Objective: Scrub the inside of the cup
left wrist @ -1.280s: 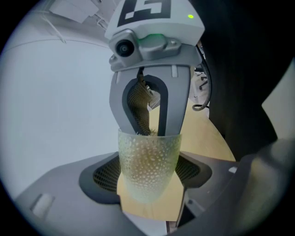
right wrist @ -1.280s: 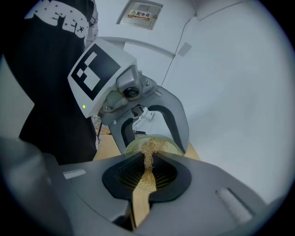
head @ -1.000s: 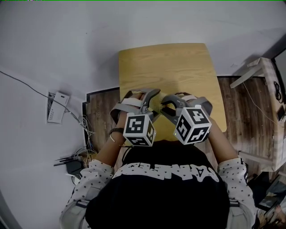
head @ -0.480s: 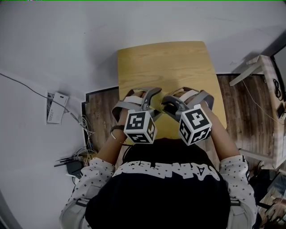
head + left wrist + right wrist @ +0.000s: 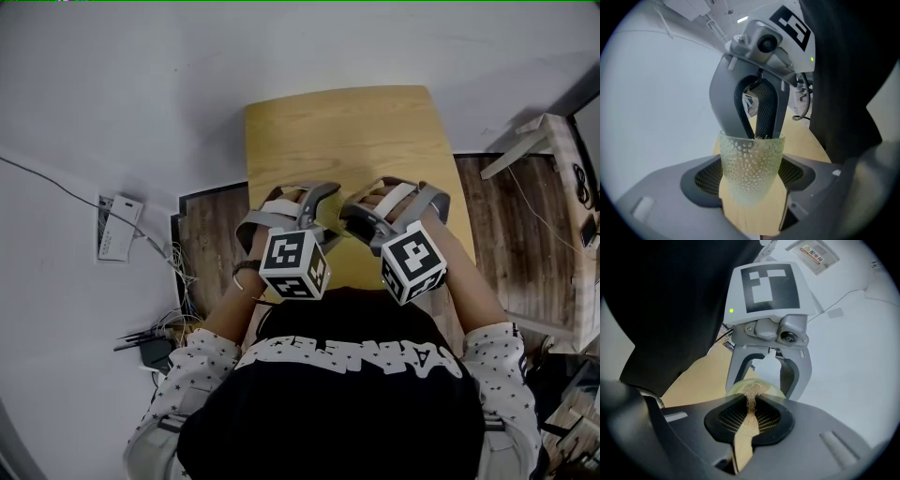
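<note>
A pale green cup [image 5: 751, 166] of dimpled glass sits upright between the pads of my left gripper [image 5: 751, 176], which is shut on it. My right gripper [image 5: 750, 411] is shut on a tan fibrous scrubber [image 5: 751, 393]. Its tip reaches the cup's rim [image 5: 736, 388], and in the left gripper view the right gripper's fingers [image 5: 764, 112] dip into the cup's mouth from above. In the head view both grippers [image 5: 323, 214] [image 5: 354, 223] meet tip to tip over the near part of the wooden table [image 5: 347, 131]. There the cup shows only as a yellowish patch [image 5: 330, 228].
The small table stands against a white wall, with dark wood floor on both sides. A white box [image 5: 117, 225] and a tangle of cables [image 5: 159, 342] lie on the left. Pale wooden furniture [image 5: 553, 178] stands to the right.
My right gripper's marker cube has swung slightly right and toward the person, tilting that gripper. The left gripper with the cup has hardly moved.
</note>
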`<state>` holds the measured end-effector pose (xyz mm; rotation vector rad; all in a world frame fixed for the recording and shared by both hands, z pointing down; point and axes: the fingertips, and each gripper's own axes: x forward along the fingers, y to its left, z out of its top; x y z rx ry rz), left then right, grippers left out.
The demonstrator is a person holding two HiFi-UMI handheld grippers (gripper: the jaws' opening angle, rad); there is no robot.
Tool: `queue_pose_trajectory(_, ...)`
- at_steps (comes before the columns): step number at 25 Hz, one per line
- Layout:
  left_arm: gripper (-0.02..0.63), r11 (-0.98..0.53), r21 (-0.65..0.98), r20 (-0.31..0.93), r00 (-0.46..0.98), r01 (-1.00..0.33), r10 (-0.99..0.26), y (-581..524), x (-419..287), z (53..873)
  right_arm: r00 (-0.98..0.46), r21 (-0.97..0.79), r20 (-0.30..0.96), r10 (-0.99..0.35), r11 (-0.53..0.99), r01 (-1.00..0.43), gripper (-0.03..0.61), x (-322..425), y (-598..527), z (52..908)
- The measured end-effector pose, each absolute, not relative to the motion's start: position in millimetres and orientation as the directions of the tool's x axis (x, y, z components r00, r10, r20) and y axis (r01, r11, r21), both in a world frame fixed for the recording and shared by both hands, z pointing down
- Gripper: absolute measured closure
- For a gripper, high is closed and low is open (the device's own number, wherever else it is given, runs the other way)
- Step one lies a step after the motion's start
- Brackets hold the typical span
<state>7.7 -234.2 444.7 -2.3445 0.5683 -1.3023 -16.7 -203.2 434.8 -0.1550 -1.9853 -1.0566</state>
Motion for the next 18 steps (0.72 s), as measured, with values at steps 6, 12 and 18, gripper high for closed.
queue_pose_trajectory(6, 0.252, -0.822, -0.549, 0.694, 0.466, -0.151, -0.549, -239.5, 3.6, 444.6, -0.646, 0.603, 0.715, -0.266, 0.703, 0.377, 0.531, -21.0, -209.4, 435.1)
queue_pose_trajectory(12, 0.252, -0.768, -0.623, 0.648, 0.452, -0.149, -0.613, -249.5, -0.7, 437.6, -0.699, 0.548, 0.664, -0.267, 0.810, 0.211, 0.531, -26.6, -220.0, 428.1)
queue_pose_trajectory(18, 0.252, -0.750, -0.647, 0.637, 0.445, -0.136, -0.630, -249.9, -0.8, 435.4, -0.711, 0.446, 0.658, -0.249, 0.890, 0.101, 0.531, -27.8, -220.8, 424.8)
